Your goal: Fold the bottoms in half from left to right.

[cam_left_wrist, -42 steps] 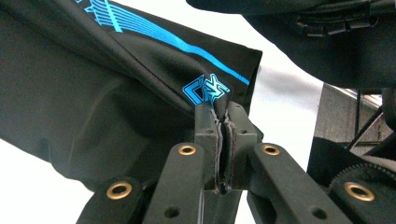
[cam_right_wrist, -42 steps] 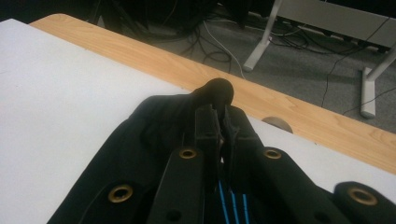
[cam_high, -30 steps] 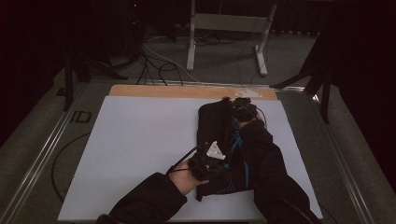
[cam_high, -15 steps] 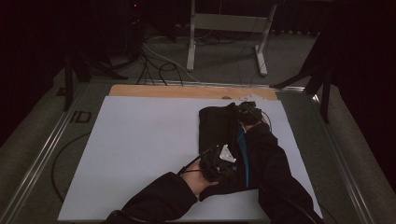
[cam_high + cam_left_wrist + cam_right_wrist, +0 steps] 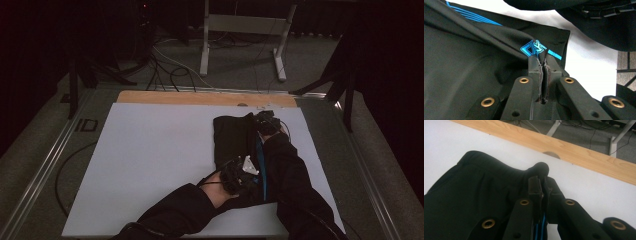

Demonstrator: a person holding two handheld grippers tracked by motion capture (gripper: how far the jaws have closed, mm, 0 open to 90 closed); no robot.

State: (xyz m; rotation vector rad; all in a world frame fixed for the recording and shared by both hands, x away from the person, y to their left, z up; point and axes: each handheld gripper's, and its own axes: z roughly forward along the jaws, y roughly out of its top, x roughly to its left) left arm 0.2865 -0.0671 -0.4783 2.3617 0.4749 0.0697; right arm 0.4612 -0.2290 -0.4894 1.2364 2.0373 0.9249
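So there's a black garment (image 5: 235, 140) with blue trim lying folded on the right half of the white sheet (image 5: 150, 165) that covers the bench (image 5: 200, 97). Its far end sits close to the strip of bare wood along the back edge, and its right side is near the sheet's right edge, so not much spare room over there. The left half of the sheet is wide open.

Left gripper (image 5: 240, 172) is at the near end of the garment, jaws pressed together and pinching a fold of the fabric right by the blue logo (image 5: 534, 48); you can see the cloth squeezed between the pads in the left gripper view. Right gripper (image 5: 267, 124) is at the far end, jaws also clamped tight on the fabric's edge, with a little bump of cloth (image 5: 541, 168) sticking out past the tips and blue trim showing between them lower down.

Both dark sleeves come in from the bottom, the right forearm lying over the garment's right side.

Beyond the bench it's dim: grey carpet, loose cables (image 5: 170, 70) and a white metal stand (image 5: 242, 40). Metal rails run down both sides of the bench.
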